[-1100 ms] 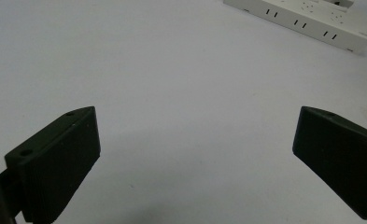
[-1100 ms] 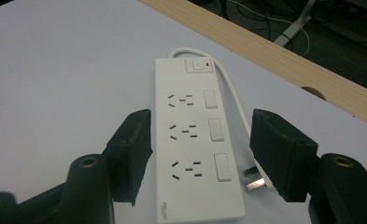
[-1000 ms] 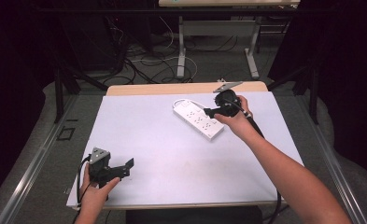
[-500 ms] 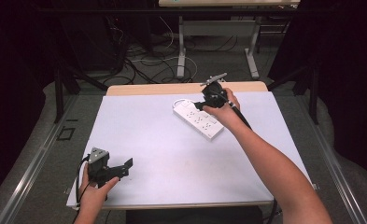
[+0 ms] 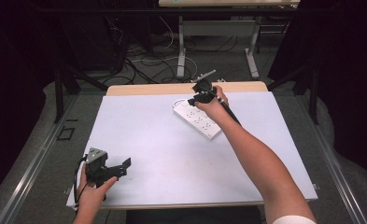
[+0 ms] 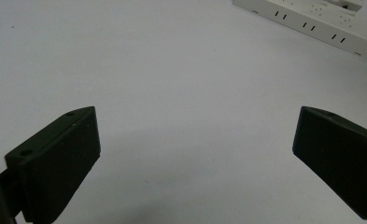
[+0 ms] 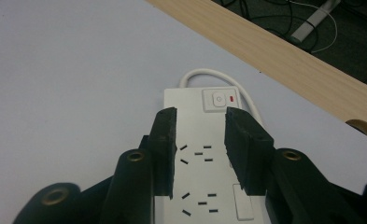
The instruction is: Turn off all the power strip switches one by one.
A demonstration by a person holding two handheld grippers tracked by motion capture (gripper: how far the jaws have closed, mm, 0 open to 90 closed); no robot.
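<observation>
Tabletop: power strip (image 7: 204,154) beneath right gripper (image 7: 200,135).

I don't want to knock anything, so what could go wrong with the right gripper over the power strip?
The right gripper, its jaws just closing with nothing between them, hovers near the switch; it might press off-centre. The power strip lies loose and may slide on the table. Its cord could snag.

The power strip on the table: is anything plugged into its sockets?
No. In the right gripper view the sockets of the white power strip show bare slots, and its own white cord simply loops out from the switch end.
</observation>
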